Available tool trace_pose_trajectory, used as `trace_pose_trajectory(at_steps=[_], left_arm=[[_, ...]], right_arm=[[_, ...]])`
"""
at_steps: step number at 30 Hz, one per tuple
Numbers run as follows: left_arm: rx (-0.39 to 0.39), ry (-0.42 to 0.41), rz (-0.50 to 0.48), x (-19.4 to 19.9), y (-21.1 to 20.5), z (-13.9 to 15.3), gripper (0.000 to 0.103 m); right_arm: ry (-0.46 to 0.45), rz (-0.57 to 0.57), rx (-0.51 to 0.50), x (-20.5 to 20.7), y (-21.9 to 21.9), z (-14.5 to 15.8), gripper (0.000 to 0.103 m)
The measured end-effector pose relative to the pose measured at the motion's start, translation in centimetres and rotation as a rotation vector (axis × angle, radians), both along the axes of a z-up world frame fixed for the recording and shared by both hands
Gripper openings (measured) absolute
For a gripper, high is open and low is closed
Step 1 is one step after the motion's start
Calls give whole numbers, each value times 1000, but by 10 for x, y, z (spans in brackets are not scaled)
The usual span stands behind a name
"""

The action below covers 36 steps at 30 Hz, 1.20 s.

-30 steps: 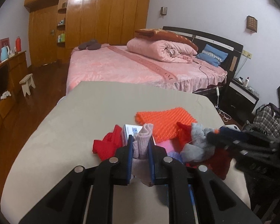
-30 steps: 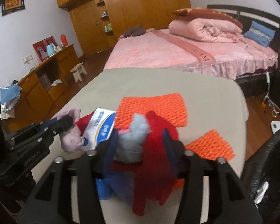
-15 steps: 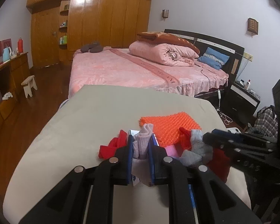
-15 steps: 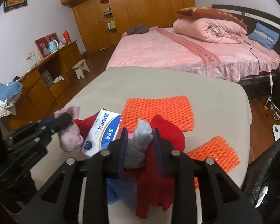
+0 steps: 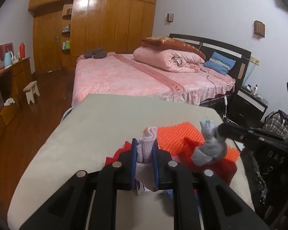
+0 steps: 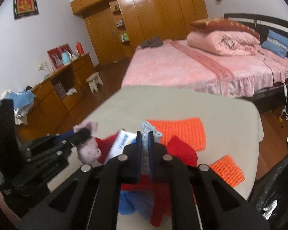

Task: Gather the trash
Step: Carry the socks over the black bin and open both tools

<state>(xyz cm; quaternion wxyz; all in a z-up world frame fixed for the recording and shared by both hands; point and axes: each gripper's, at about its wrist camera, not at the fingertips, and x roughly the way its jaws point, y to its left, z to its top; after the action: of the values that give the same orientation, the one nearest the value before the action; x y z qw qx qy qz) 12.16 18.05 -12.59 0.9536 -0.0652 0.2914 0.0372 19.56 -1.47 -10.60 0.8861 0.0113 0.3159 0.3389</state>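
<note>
Presently the pick-up step is in hand: the left gripper (image 5: 145, 149) is clamped on a pink sock (image 5: 146, 143) and the right gripper (image 6: 143, 143) on a grey sock (image 6: 150, 132), both just above the clutter on the table (image 5: 98, 126). Next, judging by the layout, each sock must be carried to the black bag (image 6: 274, 187) at the table's right edge and released. Against the frame a second earlier, the right jaws, then wide around the grey sock, have closed on it and lifted it, while the left grip is unchanged.

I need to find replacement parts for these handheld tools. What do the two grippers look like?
The left gripper and the right gripper look alike: matte black angular frames with triangular cut-outs, round silver bolts at the joints, and two flat fingers faced with blue pads. Pale lettering, too blurred to read, marks the right one's side.
</note>
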Motion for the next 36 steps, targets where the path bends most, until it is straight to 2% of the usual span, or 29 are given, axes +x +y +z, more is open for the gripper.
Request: trace_pose_trajectory(at_steps=[6, 12, 18, 24, 36], left_arm=[[-10, -48, -16, -5, -7, 25, 15], [-16, -89, -67, -10, -27, 48, 15], [-29, -108, -151, -10, -66, 61, 15], [-44, -108, -266, -6, -117, 64, 15], [-79, -99, -520, 2, -238, 58, 15]], right_arm=[[-78, -11, 33, -10, -11, 39, 6], [-130, -51, 41, -26, -38, 62, 6], [-153, -128, 25, -37, -81, 71, 6], [-160, -246, -1, -50, -139, 67, 6], [-135, -513, -61, -75, -261, 38, 6]])
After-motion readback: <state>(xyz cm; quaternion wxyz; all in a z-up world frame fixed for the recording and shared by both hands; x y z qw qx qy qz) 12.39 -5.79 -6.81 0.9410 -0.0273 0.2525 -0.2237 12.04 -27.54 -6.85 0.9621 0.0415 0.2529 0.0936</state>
